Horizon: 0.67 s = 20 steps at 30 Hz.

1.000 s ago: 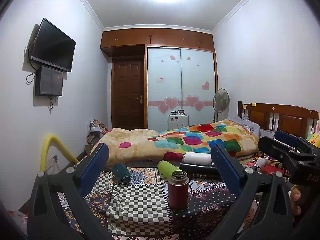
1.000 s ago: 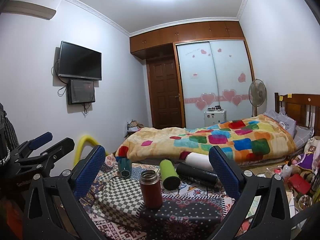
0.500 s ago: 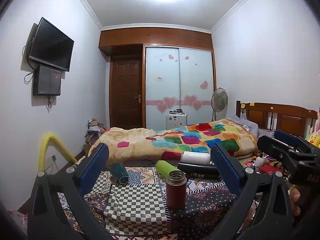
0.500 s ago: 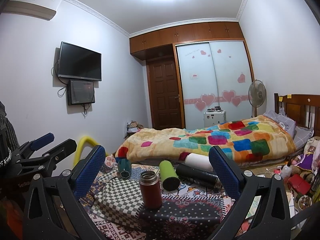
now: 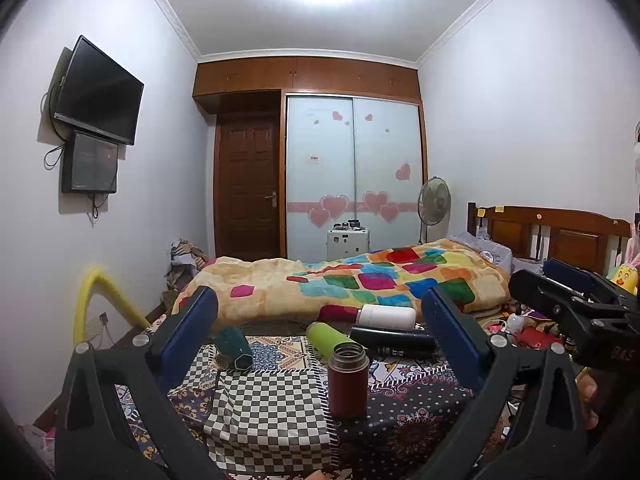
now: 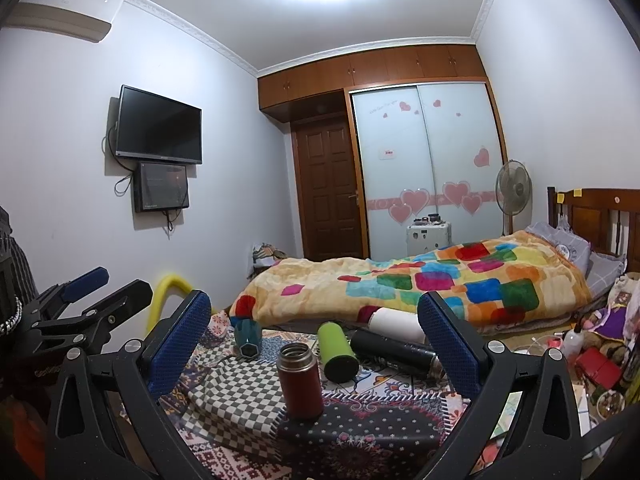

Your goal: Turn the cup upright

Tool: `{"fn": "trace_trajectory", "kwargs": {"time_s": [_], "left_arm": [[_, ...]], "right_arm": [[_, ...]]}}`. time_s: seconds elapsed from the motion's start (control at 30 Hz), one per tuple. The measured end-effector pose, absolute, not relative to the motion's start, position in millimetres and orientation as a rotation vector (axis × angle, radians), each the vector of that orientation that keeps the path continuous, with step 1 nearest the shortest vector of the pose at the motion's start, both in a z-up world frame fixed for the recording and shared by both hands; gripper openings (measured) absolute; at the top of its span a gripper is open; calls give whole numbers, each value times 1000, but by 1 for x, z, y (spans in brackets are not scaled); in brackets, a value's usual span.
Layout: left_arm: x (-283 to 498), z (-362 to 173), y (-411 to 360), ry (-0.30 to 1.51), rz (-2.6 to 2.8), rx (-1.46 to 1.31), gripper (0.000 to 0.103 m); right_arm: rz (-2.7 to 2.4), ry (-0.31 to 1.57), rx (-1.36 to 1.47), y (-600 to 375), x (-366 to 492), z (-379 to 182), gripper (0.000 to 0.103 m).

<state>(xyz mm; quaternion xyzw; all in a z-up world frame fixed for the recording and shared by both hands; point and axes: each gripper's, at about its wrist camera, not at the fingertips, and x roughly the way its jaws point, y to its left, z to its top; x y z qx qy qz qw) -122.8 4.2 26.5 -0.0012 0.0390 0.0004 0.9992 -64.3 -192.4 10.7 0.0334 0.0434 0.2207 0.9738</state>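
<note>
Black bottle (image 5: 394, 342), white lettering, unreadable

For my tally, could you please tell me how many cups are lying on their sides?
4: teal cup at left; green, black and white clustered behind the upright red flask.

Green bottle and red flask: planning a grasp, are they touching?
Apart. Right wrist view shows patterned cloth between the lying green bottle and the upright red flask.

The flask (image 5: 347, 382) was dark red, the bottle (image 5: 326, 334) lime green, the cloth (image 5: 264, 412) grey-and-white checked.
</note>
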Motion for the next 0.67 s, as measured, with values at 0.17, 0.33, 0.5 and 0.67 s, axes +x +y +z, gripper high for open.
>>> {"fn": "trace_trajectory", "kwargs": {"time_s": [0.17, 0.33, 0.5, 0.67], "left_arm": [[-123, 26, 6, 79, -5, -8, 103], [-121, 25, 6, 95, -20, -15, 103], [-120, 24, 5, 99, -22, -16, 103], [-119, 24, 5, 104, -24, -17, 103]], "right_arm": [[445, 87, 66, -192, -65, 11, 103], [446, 87, 58, -190, -64, 11, 103], [446, 95, 59, -189, -63, 10, 103], [446, 102, 59, -189, -60, 9, 103]]}}
